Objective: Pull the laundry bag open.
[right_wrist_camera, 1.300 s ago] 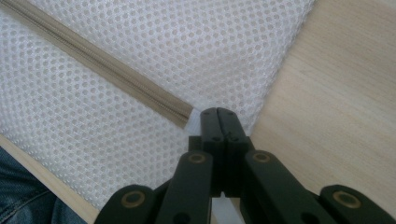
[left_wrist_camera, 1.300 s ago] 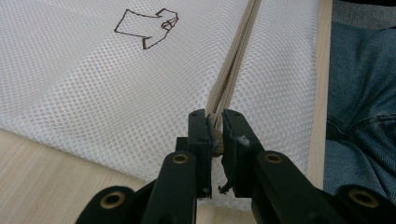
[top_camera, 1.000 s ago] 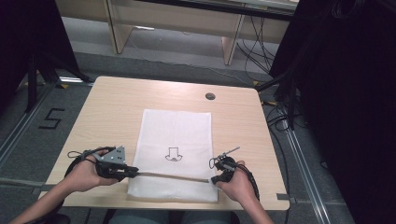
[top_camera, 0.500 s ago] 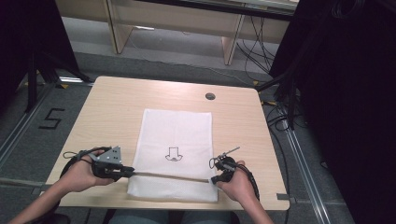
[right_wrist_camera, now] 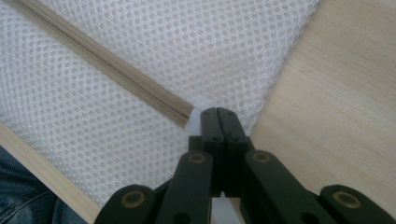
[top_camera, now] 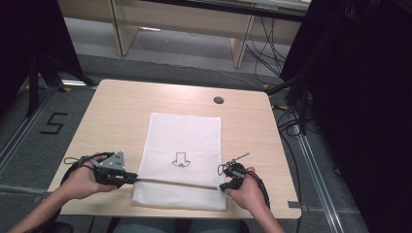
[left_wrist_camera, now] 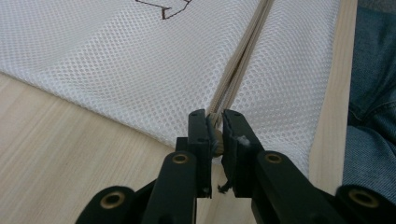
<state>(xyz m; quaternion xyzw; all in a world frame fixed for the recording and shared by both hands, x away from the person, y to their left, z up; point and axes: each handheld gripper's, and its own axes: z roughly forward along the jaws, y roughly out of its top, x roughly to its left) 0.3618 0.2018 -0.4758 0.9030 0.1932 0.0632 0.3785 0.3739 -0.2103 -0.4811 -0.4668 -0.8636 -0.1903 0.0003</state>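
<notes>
A white mesh bag (top_camera: 184, 141) with a black arrow print (top_camera: 181, 159) lies flat on the wooden table (top_camera: 121, 111). A beige zipper (top_camera: 177, 183) runs across its near end. My left gripper (top_camera: 133, 178) sits at the zipper's left end, shut on the zipper pull. In the left gripper view the jaws (left_wrist_camera: 215, 119) pinch the small beige pull, and the zipper (left_wrist_camera: 238, 65) stretches away from them over the mesh (left_wrist_camera: 116, 60). My right gripper (top_camera: 222, 187) is shut on the bag's white edge at the zipper's right end (right_wrist_camera: 217, 112), with the zipper (right_wrist_camera: 107, 63) slanting off to the upper left.
A round cable hole (top_camera: 218, 100) sits in the table's far right part. The person's jeans (left_wrist_camera: 369, 93) show just past the near table edge. Bare wood (right_wrist_camera: 336, 93) lies to either side of the bag. Dark equipment and cables stand off the table to the right.
My left gripper has slid a little to the left along the zipper line with the pull in its jaws. The right gripper has stayed put.
</notes>
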